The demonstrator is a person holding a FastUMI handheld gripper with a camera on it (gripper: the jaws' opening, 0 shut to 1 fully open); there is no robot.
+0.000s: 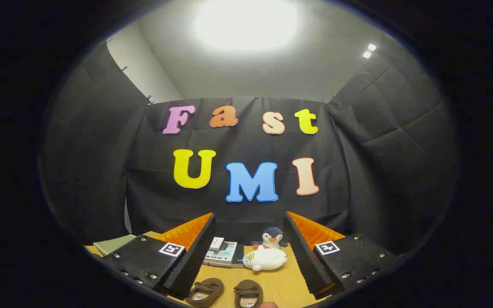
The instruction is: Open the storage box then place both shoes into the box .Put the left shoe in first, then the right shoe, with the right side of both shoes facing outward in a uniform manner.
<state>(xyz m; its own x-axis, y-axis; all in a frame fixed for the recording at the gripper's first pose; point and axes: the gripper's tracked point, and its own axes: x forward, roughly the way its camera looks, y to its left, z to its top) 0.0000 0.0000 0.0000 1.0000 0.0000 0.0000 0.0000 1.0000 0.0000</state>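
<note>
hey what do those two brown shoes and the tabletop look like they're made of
The brown shoes, lying between the open tool's fingers, look like soft matte suede or felt, with a stitched bow strap. The tabletop looks like light wood or wood-look laminate, smooth with faint grain.

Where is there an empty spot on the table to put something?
Bare wood lies right of the shoes, below the plush toys, beside the open gripper's right finger. Further back is crowded: books and toys sit close together on the table.
</note>
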